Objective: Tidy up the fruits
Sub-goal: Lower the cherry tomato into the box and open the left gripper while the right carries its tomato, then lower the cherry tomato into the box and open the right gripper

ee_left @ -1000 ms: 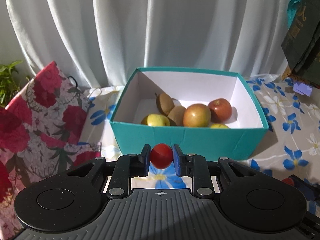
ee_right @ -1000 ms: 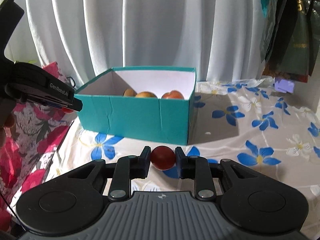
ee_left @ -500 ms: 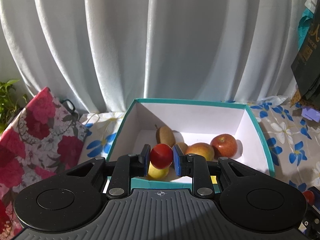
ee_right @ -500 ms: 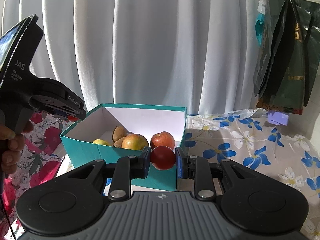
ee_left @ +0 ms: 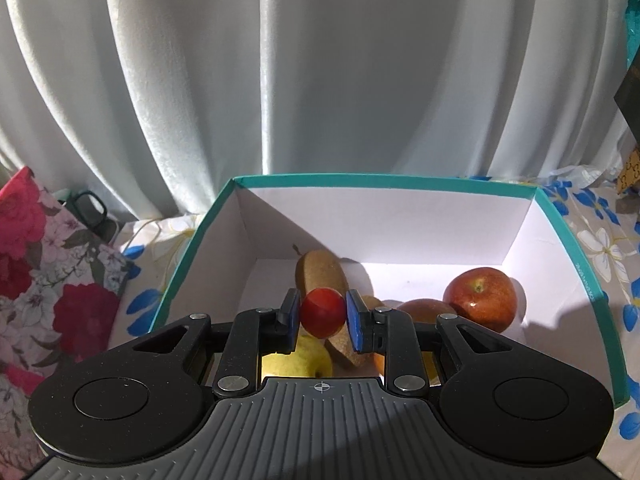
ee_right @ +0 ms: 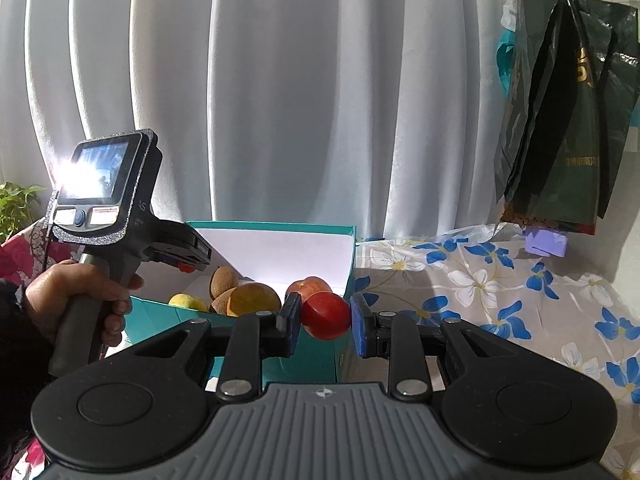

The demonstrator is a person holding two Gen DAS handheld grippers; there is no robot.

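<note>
My left gripper (ee_left: 323,316) is shut on a small red fruit (ee_left: 323,311) and hangs over the near part of the teal box (ee_left: 384,181). Inside the box lie a kiwi (ee_left: 320,272), a red apple (ee_left: 480,298), a yellow apple (ee_left: 304,362) and other fruit partly hidden by the fingers. My right gripper (ee_right: 325,318) is shut on a second small red fruit (ee_right: 325,315), in front of the teal box (ee_right: 276,226) at its near right corner. The left gripper (ee_right: 188,268) appears in the right wrist view above the box's left side, held by a hand (ee_right: 76,296).
A flowered cloth (ee_right: 500,292) covers the table. A red floral bag (ee_left: 48,280) stands left of the box. White curtains (ee_left: 320,80) hang behind. Dark bags (ee_right: 560,120) hang at the upper right, and a small purple block (ee_right: 546,242) lies below them.
My left gripper has moved forward over the box with its red fruit; the box now fills the view. My right gripper rose with its fruit, then held still.
</note>
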